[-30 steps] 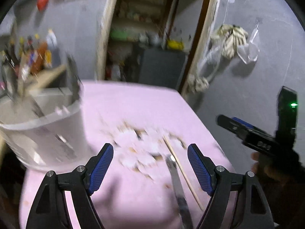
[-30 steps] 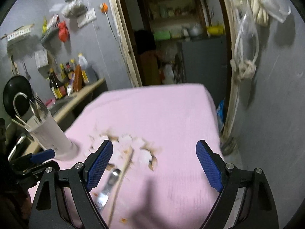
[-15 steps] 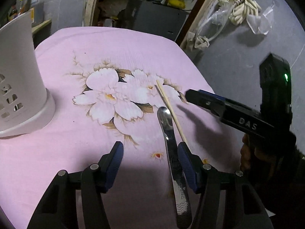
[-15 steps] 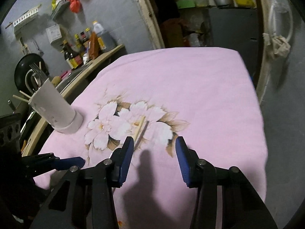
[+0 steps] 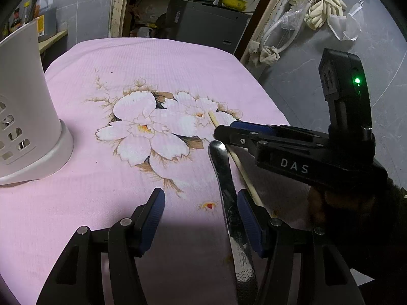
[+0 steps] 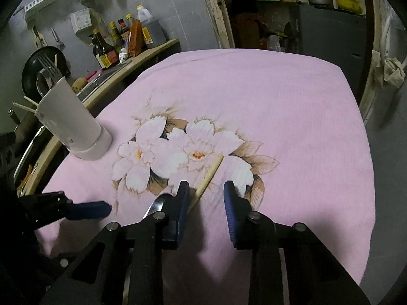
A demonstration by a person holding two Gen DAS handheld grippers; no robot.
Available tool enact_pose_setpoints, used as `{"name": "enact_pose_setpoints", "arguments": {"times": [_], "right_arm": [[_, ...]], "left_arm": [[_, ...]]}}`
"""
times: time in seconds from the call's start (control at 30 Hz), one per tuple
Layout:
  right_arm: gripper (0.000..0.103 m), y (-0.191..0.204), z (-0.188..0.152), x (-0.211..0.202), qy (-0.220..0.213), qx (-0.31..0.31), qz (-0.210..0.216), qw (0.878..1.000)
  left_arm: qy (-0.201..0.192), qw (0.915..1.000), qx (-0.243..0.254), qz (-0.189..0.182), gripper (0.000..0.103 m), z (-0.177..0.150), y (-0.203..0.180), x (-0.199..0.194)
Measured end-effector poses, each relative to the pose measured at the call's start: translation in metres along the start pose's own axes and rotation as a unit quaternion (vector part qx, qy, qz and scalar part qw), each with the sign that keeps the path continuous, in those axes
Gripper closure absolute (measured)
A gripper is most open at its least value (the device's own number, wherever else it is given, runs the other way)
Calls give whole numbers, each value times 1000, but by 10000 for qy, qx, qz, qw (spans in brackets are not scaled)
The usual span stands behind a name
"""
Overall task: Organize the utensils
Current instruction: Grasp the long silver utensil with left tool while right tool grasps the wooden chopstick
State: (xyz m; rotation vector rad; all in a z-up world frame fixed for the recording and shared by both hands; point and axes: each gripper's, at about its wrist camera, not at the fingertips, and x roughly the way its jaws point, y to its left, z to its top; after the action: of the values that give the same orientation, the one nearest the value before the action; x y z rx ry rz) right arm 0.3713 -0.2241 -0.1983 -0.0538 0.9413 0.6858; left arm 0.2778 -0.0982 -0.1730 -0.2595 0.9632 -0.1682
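Pink flowered tablecloth (image 6: 254,96) carries a white utensil holder (image 6: 71,124) containing forks and chopsticks. Left gripper (image 5: 201,218) is spread around a metal utensil handle (image 5: 223,175). Right gripper (image 6: 206,203), jaws closing, straddles a loose chopstick (image 6: 209,176) without pinching.

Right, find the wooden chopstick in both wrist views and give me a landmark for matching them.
Left wrist view: the wooden chopstick lies right of centre on the pink cloth, beside the metal utensil handle, partly hidden by the right hand-held gripper.
Right wrist view: the chopstick lies low in the centre, running down to the gripper's left finger.
Shared landmark: the white flower print on the cloth.
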Motion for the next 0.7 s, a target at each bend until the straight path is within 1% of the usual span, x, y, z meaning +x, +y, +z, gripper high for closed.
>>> {"name": "enact_pose_setpoints", "arguments": {"times": [0.2, 0.27, 0.33, 0.43, 0.5, 0.53, 0.57, 0.6, 0.63, 0.67, 0.7], "right_arm": [[80, -13, -13, -19, 92, 75, -94, 9999], [80, -22, -20, -28, 76, 146, -137, 9998], [84, -31, -26, -35, 116, 234, -157, 9995], [84, -36, -33, -40, 158, 375, -148, 9991], [84, -36, -31, -39, 232, 437, -208, 9986], [84, -36, -31, -38, 263, 454, -225, 9984], [84, -36, -27, -35, 327, 512, -247, 9978], [84, -35, -25, -33, 379, 558, -260, 9974], [84, -33, -24, -30, 435, 596, -277, 9969], [84, -32, -21, -28, 481, 621, -297, 9965], [84, -31, -18, -26, 534, 659, -341, 9958]], "left_arm": [[66, 9998, 138, 93, 46, 0, -5, 3], [107, 9995, 258, 131, 46, -1, -9, 4], [126, 9988, 424, 193, 47, 1, -16, 8], [138, 9968, 700, 358, 48, 3, -25, 13], [128, 9943, 899, 559, 55, 5, -31, 16], [130, 9939, 924, 590, 56, 7, -33, 17], [133, 9941, 899, 599, 60, 8, -32, 17], [131, 9944, 856, 603, 66, 10, -30, 16], [144, 9952, 806, 538, 69, 12, -28, 15], [167, 9958, 752, 488, 81, 14, -26, 14], [207, 9965, 675, 447, 83, 15, -22, 13]]}}
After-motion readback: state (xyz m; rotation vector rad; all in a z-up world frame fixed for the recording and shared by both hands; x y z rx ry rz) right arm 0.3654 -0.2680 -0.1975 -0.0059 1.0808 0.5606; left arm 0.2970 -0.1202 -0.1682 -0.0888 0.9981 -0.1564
